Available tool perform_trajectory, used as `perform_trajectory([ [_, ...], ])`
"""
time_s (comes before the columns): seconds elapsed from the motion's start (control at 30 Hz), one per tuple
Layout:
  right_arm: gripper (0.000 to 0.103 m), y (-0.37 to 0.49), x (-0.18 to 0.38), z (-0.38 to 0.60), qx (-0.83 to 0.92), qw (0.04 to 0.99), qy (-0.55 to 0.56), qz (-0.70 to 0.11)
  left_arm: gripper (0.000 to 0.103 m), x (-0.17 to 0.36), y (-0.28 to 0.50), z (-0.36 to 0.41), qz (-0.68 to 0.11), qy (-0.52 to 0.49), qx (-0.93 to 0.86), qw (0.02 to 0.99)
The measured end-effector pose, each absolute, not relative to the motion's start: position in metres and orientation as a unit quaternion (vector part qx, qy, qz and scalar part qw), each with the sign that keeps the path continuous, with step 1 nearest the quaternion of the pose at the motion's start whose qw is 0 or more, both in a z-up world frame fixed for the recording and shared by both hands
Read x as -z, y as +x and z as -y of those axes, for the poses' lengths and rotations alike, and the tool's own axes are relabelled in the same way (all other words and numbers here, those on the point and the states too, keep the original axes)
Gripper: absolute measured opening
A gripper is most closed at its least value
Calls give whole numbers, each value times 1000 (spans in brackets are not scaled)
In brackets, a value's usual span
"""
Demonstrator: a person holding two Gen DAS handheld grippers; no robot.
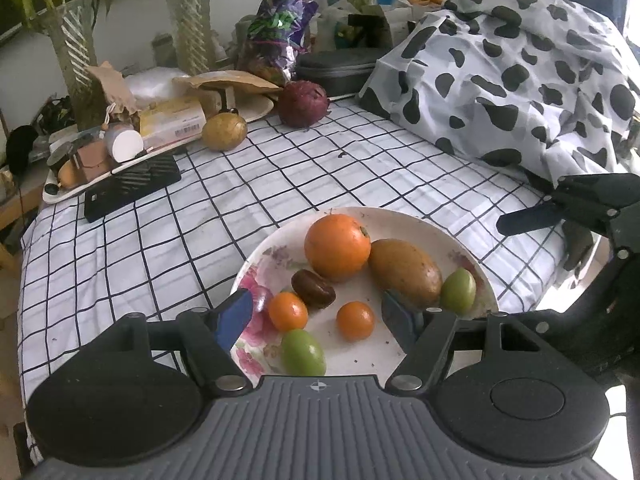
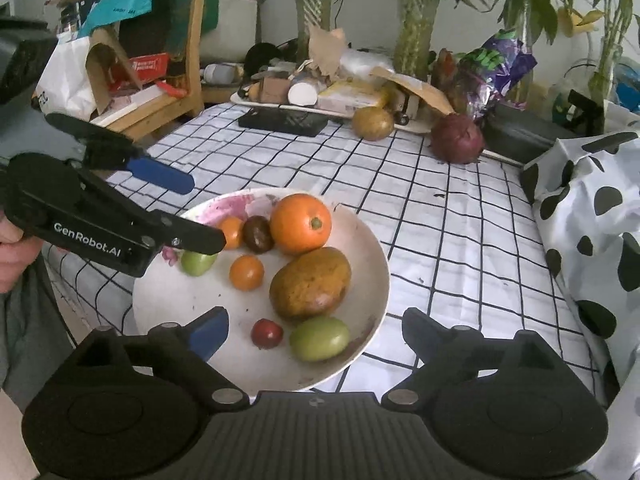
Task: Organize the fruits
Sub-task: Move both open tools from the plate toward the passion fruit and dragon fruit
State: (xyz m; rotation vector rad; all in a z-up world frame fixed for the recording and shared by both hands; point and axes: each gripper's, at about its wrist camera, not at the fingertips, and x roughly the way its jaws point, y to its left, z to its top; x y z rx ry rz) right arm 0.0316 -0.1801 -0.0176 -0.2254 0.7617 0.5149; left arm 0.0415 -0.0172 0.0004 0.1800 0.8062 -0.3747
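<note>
A floral white plate on the checked cloth holds a big orange, a brown mango, two small oranges, a dark date-like fruit, green fruits and a small red fruit. My left gripper is open over the plate's near side, empty. My right gripper is open at the plate's near rim, empty; one of its fingers shows in the left wrist view.
A purple round fruit and a yellow-brown round fruit lie at the table's far side. A black flat box, a cluttered tray, plant vases and a cow-print cloth surround the checked cloth.
</note>
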Motion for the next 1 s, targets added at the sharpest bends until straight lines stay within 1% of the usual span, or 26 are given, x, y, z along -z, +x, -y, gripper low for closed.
perform_trajectory([
  [0.13, 103, 35, 14, 185, -234, 898, -91, -360, 70, -1, 43, 16, -388, 81, 180, 900],
  [0.43, 103, 47, 12, 194, -183, 915, -71, -353, 70, -3, 49, 16, -380, 74, 177, 905],
  [0.67, 103, 50, 14, 194, -174, 916, -79, -354, 70, -3, 54, 15, -380, 61, 173, 907],
  [1.0, 103, 49, 16, 192, -170, 915, -90, -355, 70, -2, 54, 18, -378, 74, 174, 906],
])
